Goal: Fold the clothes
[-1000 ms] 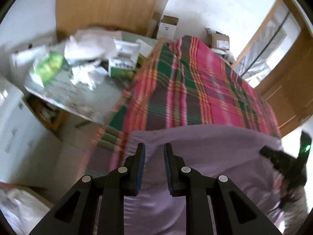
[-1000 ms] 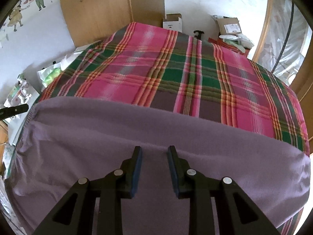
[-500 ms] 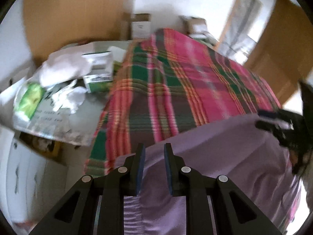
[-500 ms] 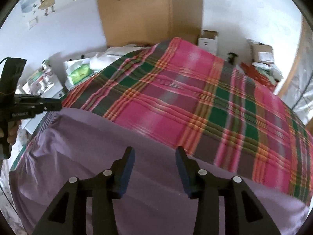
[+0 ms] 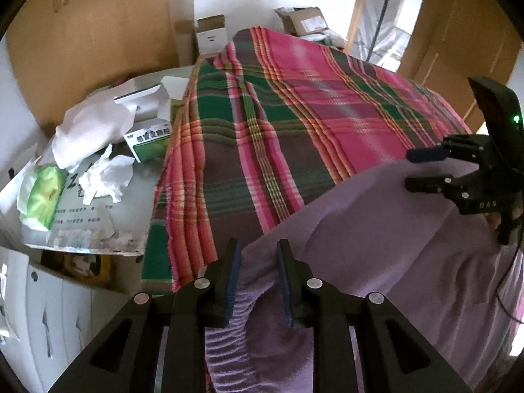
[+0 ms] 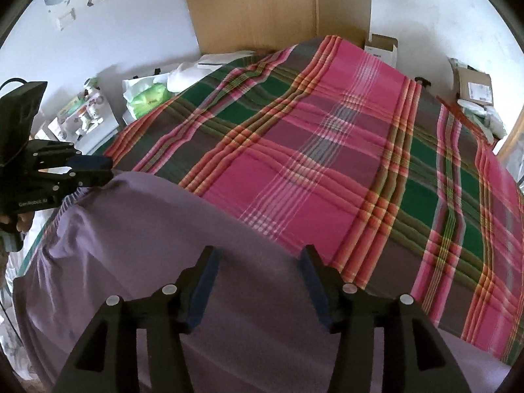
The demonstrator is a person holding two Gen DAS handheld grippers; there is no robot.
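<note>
A purple garment lies spread over the near end of a bed covered by a pink and green plaid blanket. My left gripper is shut on the garment's left corner, where the ribbed hem bunches between the pads. In the right wrist view the same gripper sits at that corner of the garment, fingers close together. My right gripper hangs open just above the garment's far edge, nothing between its fingers. The left wrist view also shows the right gripper, its fingers apart.
A cluttered side surface with boxes, tissues and a green pack stands left of the bed, above white drawers. Cardboard boxes sit at the far end. A wooden wardrobe stands behind, and the plaid blanket stretches beyond the garment.
My right gripper has opened and let go of the garment's far edge. The left gripper kept its grip and shifted toward the garment's left corner, turning to face right.
</note>
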